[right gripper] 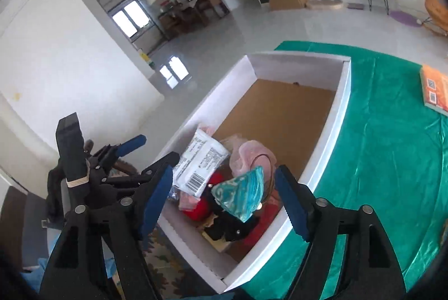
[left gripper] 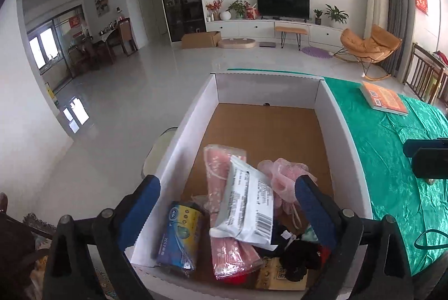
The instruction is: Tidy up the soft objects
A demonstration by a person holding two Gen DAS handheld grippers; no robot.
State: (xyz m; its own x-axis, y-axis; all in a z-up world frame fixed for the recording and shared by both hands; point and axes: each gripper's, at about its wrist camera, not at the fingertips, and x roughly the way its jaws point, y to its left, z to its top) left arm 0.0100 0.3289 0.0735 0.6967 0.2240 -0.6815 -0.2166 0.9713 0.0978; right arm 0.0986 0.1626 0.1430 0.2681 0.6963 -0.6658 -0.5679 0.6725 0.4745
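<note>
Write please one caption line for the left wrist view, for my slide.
Open left gripper above a white box holding a white packet, pink pouch and blue pack.

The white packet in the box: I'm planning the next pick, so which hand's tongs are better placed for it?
Probably left. The left tongs hang open directly over the white packet in the box. The right tongs bracket a teal pouch instead.
</note>
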